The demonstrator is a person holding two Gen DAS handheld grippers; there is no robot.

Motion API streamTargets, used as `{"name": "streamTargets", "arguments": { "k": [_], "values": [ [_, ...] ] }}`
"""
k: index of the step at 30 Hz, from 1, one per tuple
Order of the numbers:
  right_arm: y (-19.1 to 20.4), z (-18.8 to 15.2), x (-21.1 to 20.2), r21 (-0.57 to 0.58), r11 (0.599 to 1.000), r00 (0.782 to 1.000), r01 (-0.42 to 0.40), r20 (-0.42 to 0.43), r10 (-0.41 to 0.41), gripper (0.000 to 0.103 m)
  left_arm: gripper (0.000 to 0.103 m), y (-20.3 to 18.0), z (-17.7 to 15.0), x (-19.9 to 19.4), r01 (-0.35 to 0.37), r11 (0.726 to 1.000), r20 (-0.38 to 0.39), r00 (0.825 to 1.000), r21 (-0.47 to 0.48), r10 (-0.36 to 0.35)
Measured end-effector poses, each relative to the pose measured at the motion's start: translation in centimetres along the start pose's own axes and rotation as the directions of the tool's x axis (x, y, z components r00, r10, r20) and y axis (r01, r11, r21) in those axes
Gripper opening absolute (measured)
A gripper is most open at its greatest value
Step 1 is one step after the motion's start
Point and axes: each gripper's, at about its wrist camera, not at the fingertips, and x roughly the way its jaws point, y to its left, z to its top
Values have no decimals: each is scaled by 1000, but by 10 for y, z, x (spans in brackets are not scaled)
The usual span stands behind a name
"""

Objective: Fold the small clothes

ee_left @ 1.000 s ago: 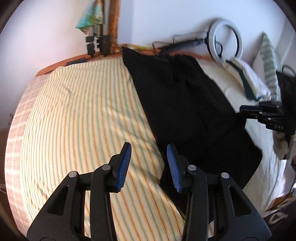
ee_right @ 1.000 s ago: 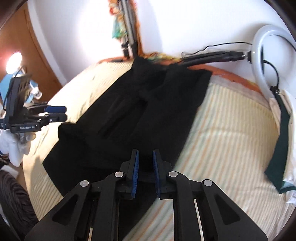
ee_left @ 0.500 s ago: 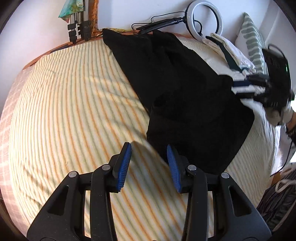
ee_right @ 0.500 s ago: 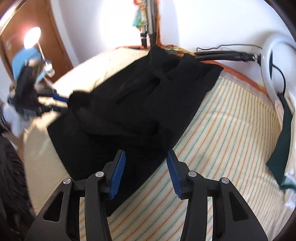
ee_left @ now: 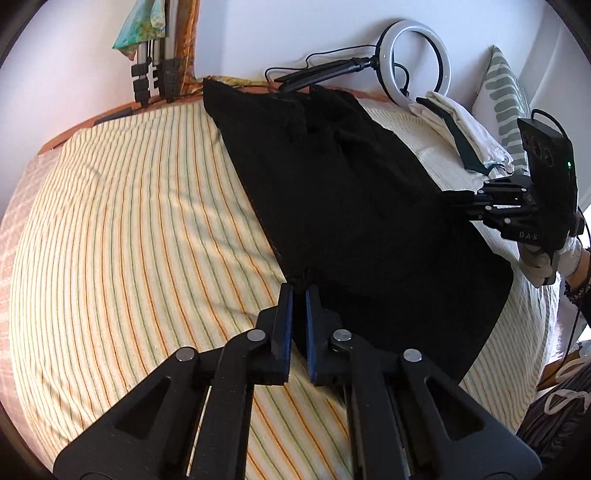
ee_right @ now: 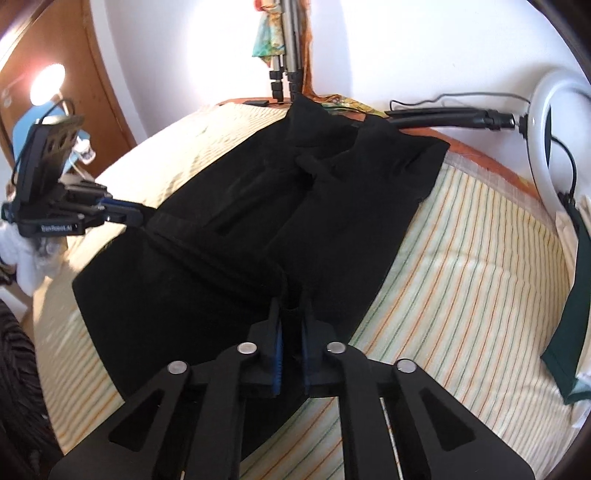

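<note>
A black garment lies spread across the striped bedsheet, reaching from the far edge of the bed near the wall down toward both cameras, with a raised fold of cloth running across its middle between the two tools. The left gripper has its blue-lined fingers pressed nearly together on the garment's edge where it meets the sheet, pinching a small tuft of black fabric at the tips. The right gripper is likewise drawn close, its fingers clamped on a bunched ridge of the same cloth; in the left wrist view it shows at the garment's opposite side, held by a hand in a white glove. In the right wrist view the left gripper bites the fold from the other side. Beyond the garment, a ring light on a black arm lies by the wall. A tripod stands in the corner with a patterned cloth hanging on it. Folded pale laundry with a dark green strip sits beside a striped pillow.
</note>
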Motion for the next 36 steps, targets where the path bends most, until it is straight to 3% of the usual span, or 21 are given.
{"name": "streamTargets", "arguments": {
  "k": [4,11,15,17,18,19,24,27,31,34,36],
  "values": [
    [-10,-2,-11,60,997,999,-45,13,44,4,3,-12,4,-9,-17,999,32,999,48,15],
    [-23,-3,-29,97,995,1000,-28,15,27,3,3,-29,27,-7,-34,993,68,997,113,26],
    [-23,4,-15,94,995,1000,-13,-14,14,4,3,-25,30,12,-66,993,24,998,96,64],
    [-21,10,-10,90,996,1000,15,-23,-13,7,3,-21,26,14,-73,994,15,997,79,72],
    [-19,12,-8,82,996,999,45,-26,-43,14,3,-19,25,14,-80,994,14,997,72,80],
    [-18,13,-10,76,995,998,68,-17,-67,18,4,-16,25,12,-97,993,13,995,61,96],
    [0,2,-39,55,994,993,98,56,-101,18,9,-8,26,-11,-114,993,63,992,5,114],
    [24,-10,-50,-3,998,996,63,71,-63,18,9,-21,18,-21,-65,998,71,995,27,63],
    [51,-25,-39,-79,997,1000,13,-11,-14,18,9,-57,-5,-11,-29,989,1,1000,146,29],
    [64,-40,-27,-129,991,997,21,-75,-31,18,9,-68,-27,2,-50,978,-76,995,203,66],
    [67,-50,-31,-121,993,998,14,-65,-22,19,9,-68,-39,-2,-64,975,-46,996,211,76]
  ]
}}
